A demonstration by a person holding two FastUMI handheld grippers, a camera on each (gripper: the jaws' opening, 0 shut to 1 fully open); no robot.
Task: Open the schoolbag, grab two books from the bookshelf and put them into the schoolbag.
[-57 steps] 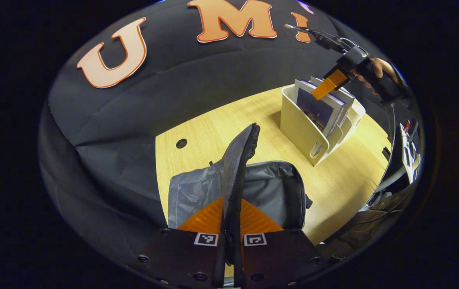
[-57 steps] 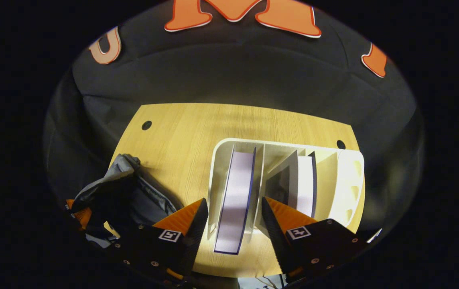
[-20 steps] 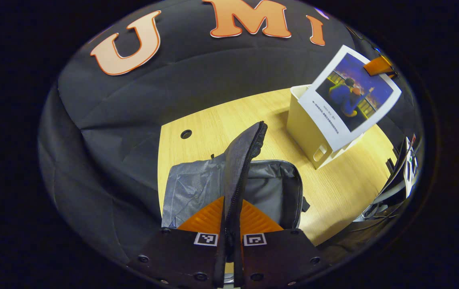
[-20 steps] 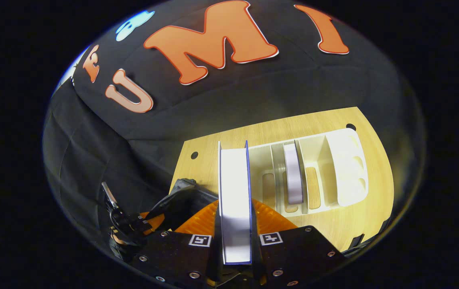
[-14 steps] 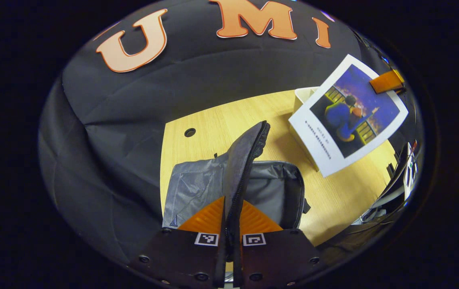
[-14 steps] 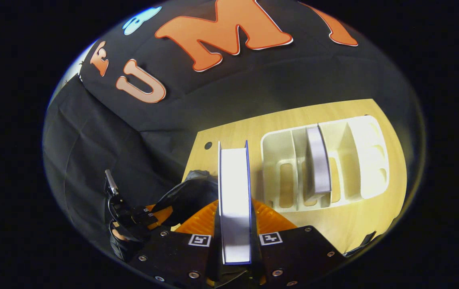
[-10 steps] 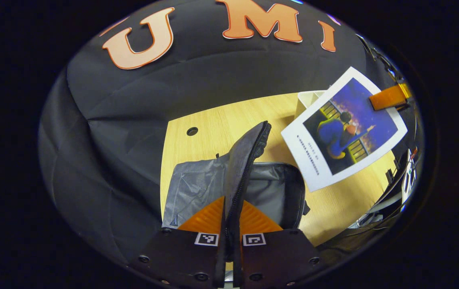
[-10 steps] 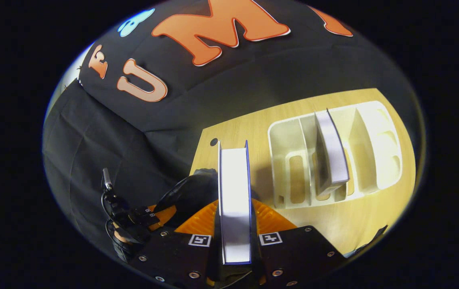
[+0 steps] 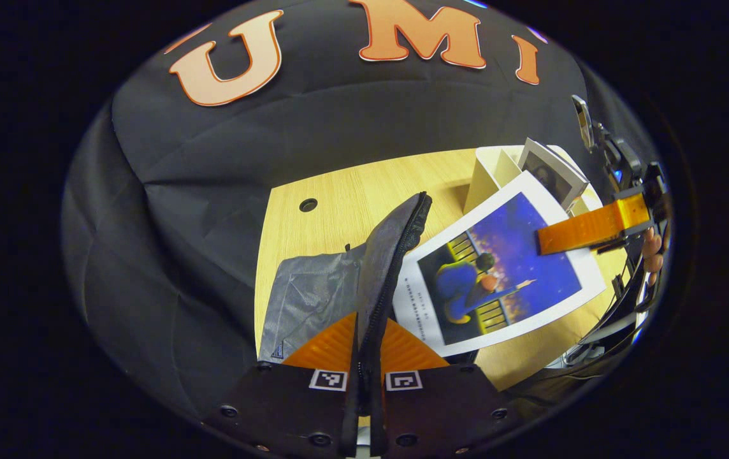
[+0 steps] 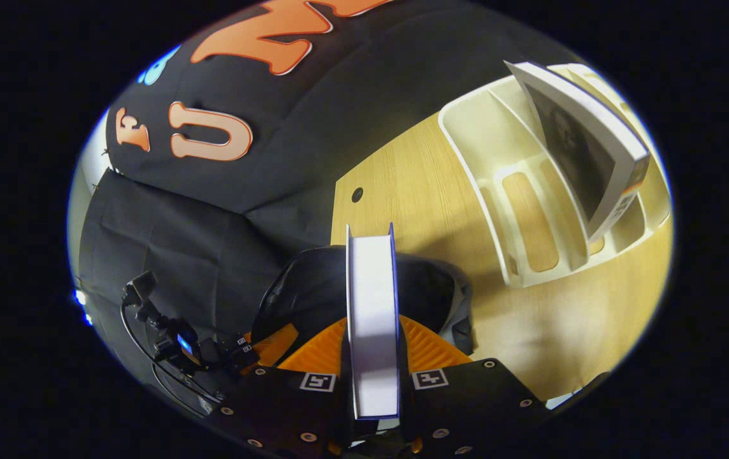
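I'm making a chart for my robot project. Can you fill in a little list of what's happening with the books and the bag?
left gripper: jaws shut on the schoolbag flap, holding it up
right gripper: jaws shut on the first book
first book: above the open schoolbag, not yet inside
second book: leaning in the bookshelf
bookshelf: on the wooden table, beside the schoolbag
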